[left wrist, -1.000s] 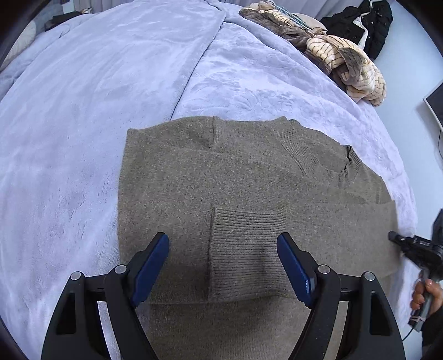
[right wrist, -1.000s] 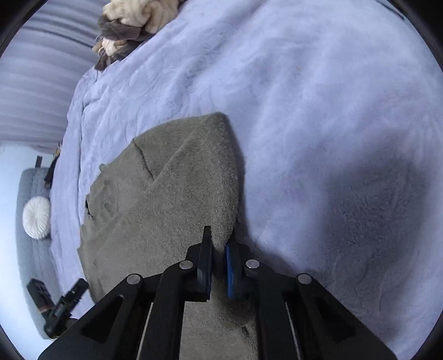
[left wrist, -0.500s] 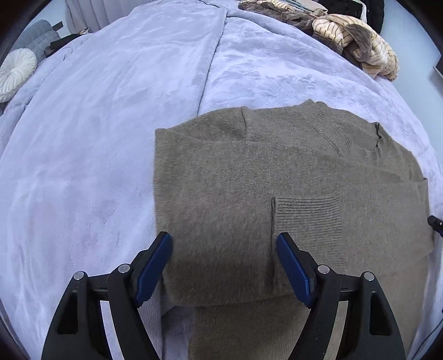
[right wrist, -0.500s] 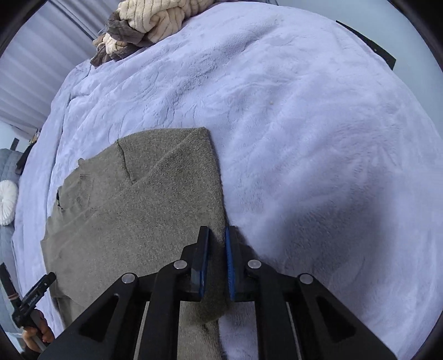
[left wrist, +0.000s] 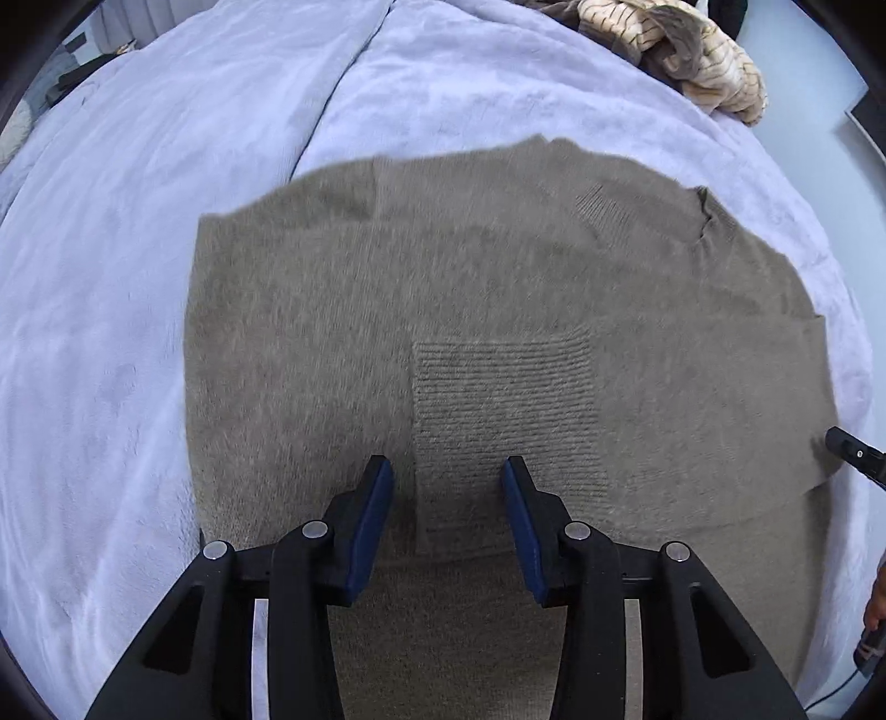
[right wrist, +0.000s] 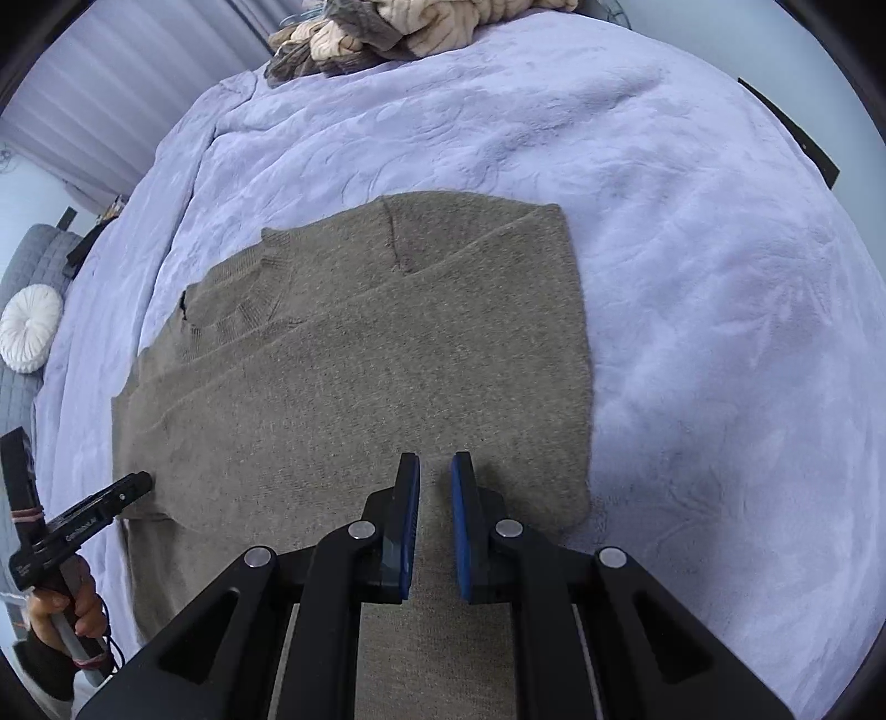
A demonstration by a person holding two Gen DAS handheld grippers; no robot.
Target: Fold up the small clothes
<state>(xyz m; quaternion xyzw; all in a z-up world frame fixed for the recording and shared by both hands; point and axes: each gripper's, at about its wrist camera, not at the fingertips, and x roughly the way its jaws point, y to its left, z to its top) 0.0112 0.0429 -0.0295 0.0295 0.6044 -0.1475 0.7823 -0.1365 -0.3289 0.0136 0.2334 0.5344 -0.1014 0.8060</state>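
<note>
Olive-brown knit sweater (left wrist: 498, 310) lies flat on the lavender plush bedspread (left wrist: 138, 277), sleeves folded in across the body, one ribbed cuff (left wrist: 504, 410) on top near the lower middle. Left hand-held gripper (left wrist: 447, 487): jaws apart and closing, straddling the cuff's near edge; pads do not look pressed on the knit yet, though motion blur hides the contact. Risk here: pinching only the cuff layer, or cuff plus one layer, so a lift drags the sleeve out of its fold rather than carrying the hem over. Fuzzy knit on plush may also cling and pull the whole garment askew. Right hand-held gripper (right wrist: 434, 487): jaws nearly together with a thin gap, above the sweater's right half near its side edge (right wrist: 581, 387); I judge nothing clamped, cloth seen behind the gap only. If the two hands grip at unequal depth, the fold line would run crooked. Room: left of the sweater, wide bare bedspread; beyond the neckline, open cover up to a heap of striped knitwear (left wrist: 681, 50) at the far end, well apart. Right of the sweater, more bare cover. Bed edge lies close on the collar side.
</note>
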